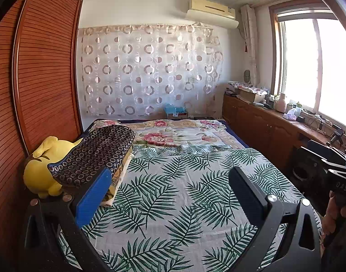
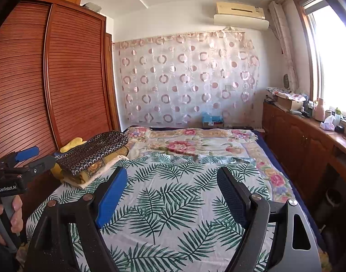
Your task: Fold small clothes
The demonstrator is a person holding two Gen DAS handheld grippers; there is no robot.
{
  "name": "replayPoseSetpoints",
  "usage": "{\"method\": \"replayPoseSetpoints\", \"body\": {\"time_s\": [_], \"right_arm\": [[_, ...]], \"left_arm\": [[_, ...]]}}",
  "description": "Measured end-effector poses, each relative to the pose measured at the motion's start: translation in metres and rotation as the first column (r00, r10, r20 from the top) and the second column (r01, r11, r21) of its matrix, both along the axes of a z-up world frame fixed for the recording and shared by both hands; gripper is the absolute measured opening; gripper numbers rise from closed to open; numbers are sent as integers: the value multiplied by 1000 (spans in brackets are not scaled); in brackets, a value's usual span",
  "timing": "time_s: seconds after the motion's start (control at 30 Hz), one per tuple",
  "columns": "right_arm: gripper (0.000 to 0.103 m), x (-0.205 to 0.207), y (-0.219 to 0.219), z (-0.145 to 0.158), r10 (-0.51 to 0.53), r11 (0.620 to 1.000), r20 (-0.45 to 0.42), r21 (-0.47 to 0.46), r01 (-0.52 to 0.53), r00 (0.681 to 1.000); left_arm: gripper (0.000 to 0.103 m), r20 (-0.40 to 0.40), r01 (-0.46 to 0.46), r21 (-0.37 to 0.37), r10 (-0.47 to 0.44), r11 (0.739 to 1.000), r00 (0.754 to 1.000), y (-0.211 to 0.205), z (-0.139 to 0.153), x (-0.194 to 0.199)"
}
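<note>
Clothes [image 1: 93,156] form one folded stack; two grippers [image 1: 170,192] [image 2: 173,195] hover, fingers apart.

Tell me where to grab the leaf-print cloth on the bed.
Probably the far edge of the leaf cloth, where it wrinkles up off the floral blanket. Come in low from the near side with the right gripper, whose jaws stand open; the rest lies flat.

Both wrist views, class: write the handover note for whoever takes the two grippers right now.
Left gripper: open, empty, above the bed.
Right gripper: open, empty, beside it.
Leaf-print cloth: spread flat on the bed, under both grippers.
Folded stack: at the bed's left edge by the wardrobe, dark ring-print piece on top, against a yellow plush toy.
Done: stack looks folded.
Left: nothing gripped yet; the leaf-print cloth is likely next.
</note>
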State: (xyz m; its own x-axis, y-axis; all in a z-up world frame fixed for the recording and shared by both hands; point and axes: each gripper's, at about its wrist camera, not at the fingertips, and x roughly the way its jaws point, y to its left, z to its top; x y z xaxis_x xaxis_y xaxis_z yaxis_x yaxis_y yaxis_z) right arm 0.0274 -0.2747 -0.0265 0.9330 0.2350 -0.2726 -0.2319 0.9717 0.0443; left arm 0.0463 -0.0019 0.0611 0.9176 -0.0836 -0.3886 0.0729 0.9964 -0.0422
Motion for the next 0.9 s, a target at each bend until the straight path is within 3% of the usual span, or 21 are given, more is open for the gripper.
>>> {"method": "replayPoseSetpoints", "body": {"time_s": [0.9], "right_arm": [[83,1,-5,-3,8,1000,6,-3,-8,1000]], "left_arm": [[103,3,1,3,-1,1000,1000,0,-1,0]]}}
